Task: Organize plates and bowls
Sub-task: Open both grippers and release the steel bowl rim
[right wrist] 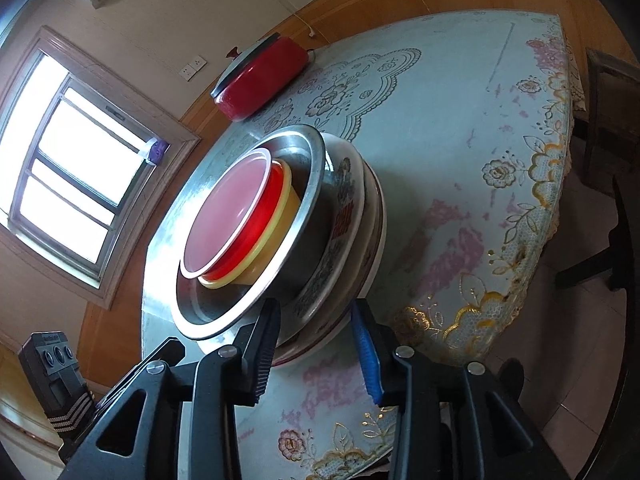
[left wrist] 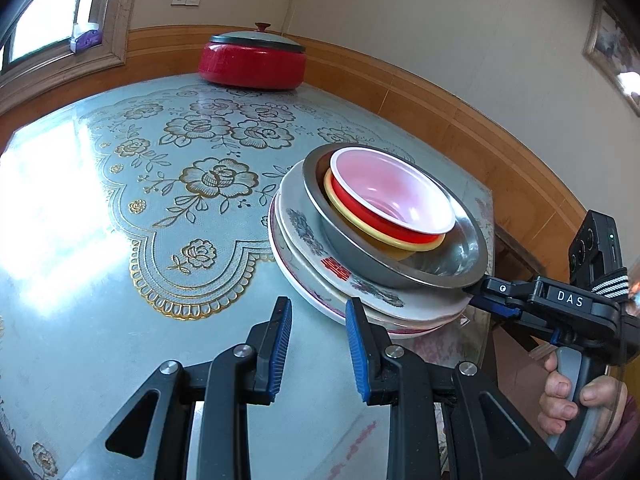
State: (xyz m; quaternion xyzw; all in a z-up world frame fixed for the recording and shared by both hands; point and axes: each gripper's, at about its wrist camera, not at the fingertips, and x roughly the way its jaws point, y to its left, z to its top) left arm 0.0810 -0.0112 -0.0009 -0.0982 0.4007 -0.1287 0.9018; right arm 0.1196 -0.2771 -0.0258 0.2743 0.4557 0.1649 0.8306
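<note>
The stack of plates and bowls (left wrist: 376, 240) sits near the table's right-hand edge as the left wrist view shows it; at the bottom lie patterned plates (left wrist: 304, 232), on them a steel bowl (left wrist: 460, 256), inside that a yellow bowl (left wrist: 416, 245), and on top a red bowl (left wrist: 392, 196) with a pale interior. The nesting looks complete; the step in hand appears to be setting the pile down and letting go.

The right gripper (right wrist: 316, 332) stands at the near rim of the stack; its jaws are parted, one finger lying over the steel bowl's rim and the other outside the lowest plate; the pads do not appear to press on anything. The left gripper (left wrist: 319, 320) holds nothing; its jaws stand a narrow gap apart, just beside the plates' edge; whether the right-hand finger touches the rim cannot be told.

Recommendation: confirm the plates lie flat on the tablecloth (left wrist: 120, 208) before withdrawing; draw the right gripper straight back along its own line, so no finger catches the steel rim; keep the left gripper clear of the plate edge. Risk noted: the pile is close to the table's edge, so a sideways nudge could shift it outward. The red lidded pot (left wrist: 252, 60) is well apart and no obstacle.
</note>
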